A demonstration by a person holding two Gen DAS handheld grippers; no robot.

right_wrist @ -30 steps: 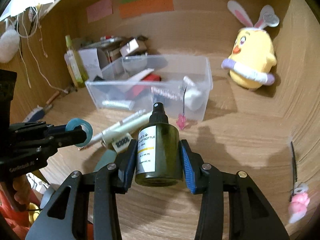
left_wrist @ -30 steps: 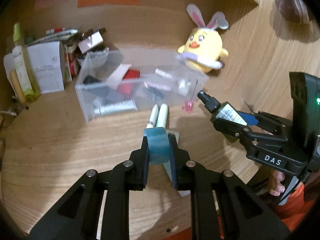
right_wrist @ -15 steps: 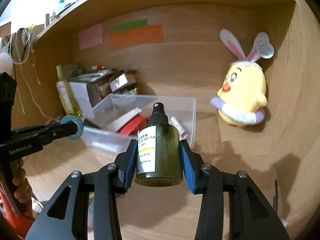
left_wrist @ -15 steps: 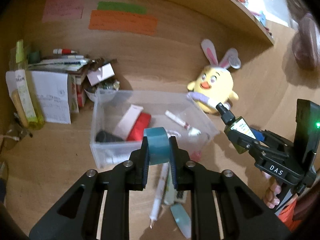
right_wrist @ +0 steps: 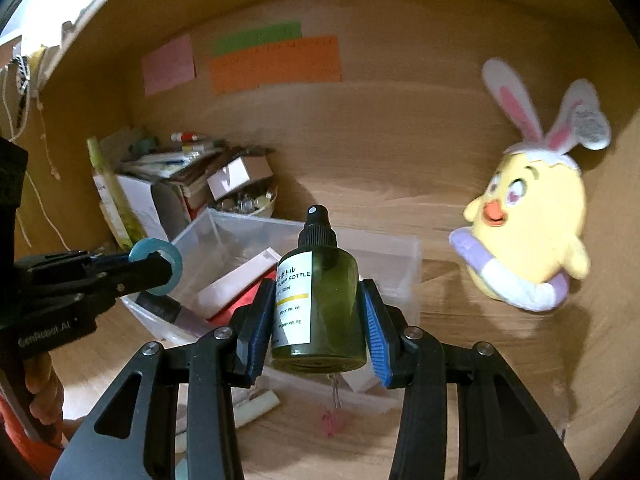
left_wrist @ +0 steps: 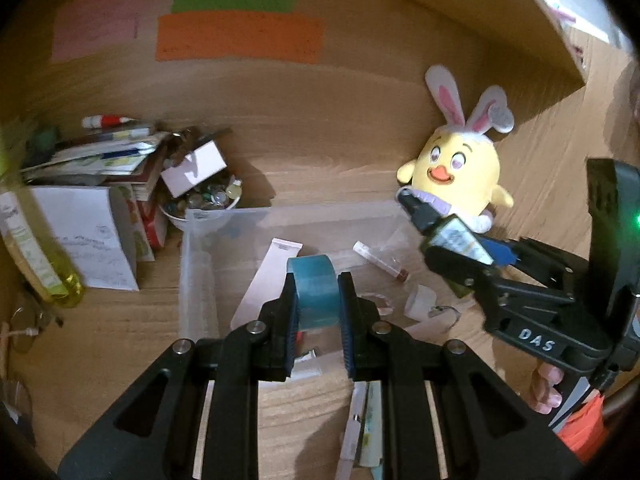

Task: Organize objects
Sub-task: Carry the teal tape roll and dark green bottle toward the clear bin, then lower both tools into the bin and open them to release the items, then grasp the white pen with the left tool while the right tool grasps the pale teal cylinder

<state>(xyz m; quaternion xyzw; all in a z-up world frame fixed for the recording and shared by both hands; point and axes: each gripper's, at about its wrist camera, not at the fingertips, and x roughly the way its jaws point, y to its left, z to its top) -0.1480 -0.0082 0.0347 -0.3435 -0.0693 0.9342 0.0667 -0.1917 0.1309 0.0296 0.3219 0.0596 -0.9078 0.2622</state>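
My left gripper (left_wrist: pixel 317 300) is shut on a blue roll of tape (left_wrist: pixel 314 288) and holds it above the clear plastic bin (left_wrist: pixel 200 240). The tape also shows in the right wrist view (right_wrist: pixel 157 265). My right gripper (right_wrist: pixel 318 316) is shut on a dark green pump bottle (right_wrist: pixel 320 304) with a white label and black spray cap, raised over the bin's near right part (right_wrist: pixel 408 280). In the left wrist view the bottle (left_wrist: pixel 452 236) and right gripper (left_wrist: pixel 480 264) are at the right. The bin holds tubes, a white box and a red item.
A yellow chick plush with bunny ears (left_wrist: pixel 460 164) sits at the back right. A pile of boxes and papers (left_wrist: pixel 100 184), a bowl of beads (left_wrist: pixel 208 200) and a yellow-green bottle (left_wrist: pixel 36 248) stand at the back left. Pens (left_wrist: pixel 360 432) lie in front of the bin.
Both grippers have lifted and moved forward with their loads, from the table in front of the bin to above the bin. Both grips stay shut.
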